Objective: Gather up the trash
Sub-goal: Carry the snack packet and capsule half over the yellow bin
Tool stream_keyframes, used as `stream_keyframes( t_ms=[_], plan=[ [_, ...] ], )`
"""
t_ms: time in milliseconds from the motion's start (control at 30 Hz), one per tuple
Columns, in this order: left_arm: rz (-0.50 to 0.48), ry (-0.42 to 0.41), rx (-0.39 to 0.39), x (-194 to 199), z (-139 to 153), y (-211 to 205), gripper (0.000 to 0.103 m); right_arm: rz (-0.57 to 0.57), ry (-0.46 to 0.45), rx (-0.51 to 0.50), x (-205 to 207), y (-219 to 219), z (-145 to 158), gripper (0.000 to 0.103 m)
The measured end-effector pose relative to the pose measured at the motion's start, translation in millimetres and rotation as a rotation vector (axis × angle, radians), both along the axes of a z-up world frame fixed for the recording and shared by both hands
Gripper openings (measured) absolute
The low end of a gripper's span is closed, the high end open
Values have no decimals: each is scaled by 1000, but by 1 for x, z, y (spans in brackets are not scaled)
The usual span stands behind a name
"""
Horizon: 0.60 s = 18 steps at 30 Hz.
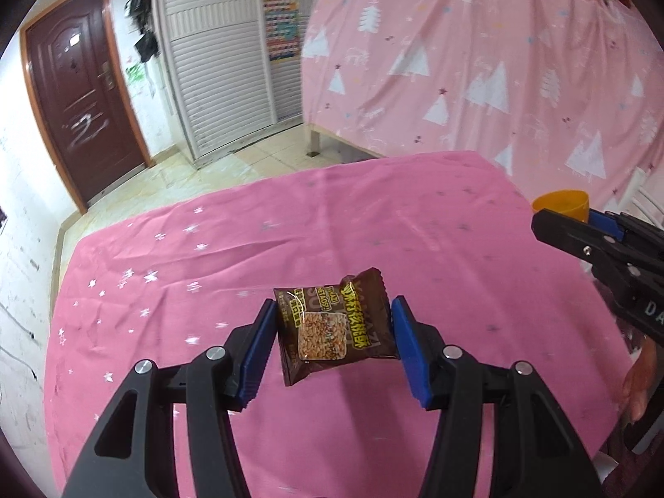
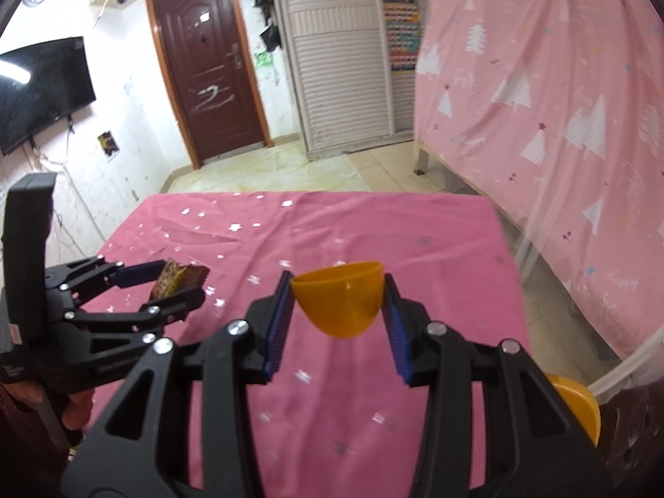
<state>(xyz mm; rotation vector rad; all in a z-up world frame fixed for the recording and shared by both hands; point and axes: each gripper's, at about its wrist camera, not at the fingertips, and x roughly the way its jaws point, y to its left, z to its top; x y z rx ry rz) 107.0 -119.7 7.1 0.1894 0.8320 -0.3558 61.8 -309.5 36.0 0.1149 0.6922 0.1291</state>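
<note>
Left gripper (image 1: 334,332): clamped on brown snack packet (image 1: 332,328), raised above pink table (image 1: 373,216). Right gripper (image 2: 338,307): clamped on orange cup (image 2: 338,301). Step, judged: carrying. Next: find bin, none visible.

The snack packet (image 1: 336,328) sits between the pads of the left claw (image 1: 334,342), lifted above the surface (image 1: 373,216). The cup (image 2: 338,299) sits between the pads of the right claw (image 2: 338,319), also above the surface. The right claw is to the right of the left claw, apart from it. Beyond both claws lies the floor (image 2: 265,166), then a door (image 2: 207,62); a curtain (image 2: 560,103) hangs right of them.
</note>
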Motion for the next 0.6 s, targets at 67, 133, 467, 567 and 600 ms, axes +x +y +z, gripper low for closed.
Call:
stream_keyframes(
  t_ms=[67, 133, 467, 567, 600],
  plan=[
    [-21, -5, 4, -7, 3, -12, 50, -24, -8, 8, -9, -14, 1, 40],
    [-39, -7, 9, -13, 3, -23, 50, -48, -15, 14, -17, -28, 1, 40],
    [-126, -6, 42, -39, 5, -80, 50, -160, -36, 48, -53, -90, -8, 40],
    [-157, -10, 49, -47, 7, -98, 50, -198, -31, 56, -65, -110, -14, 40],
    [-168, -12, 50, -51, 7, -104, 50, -211, -27, 60, -69, -118, -17, 40]
  ],
)
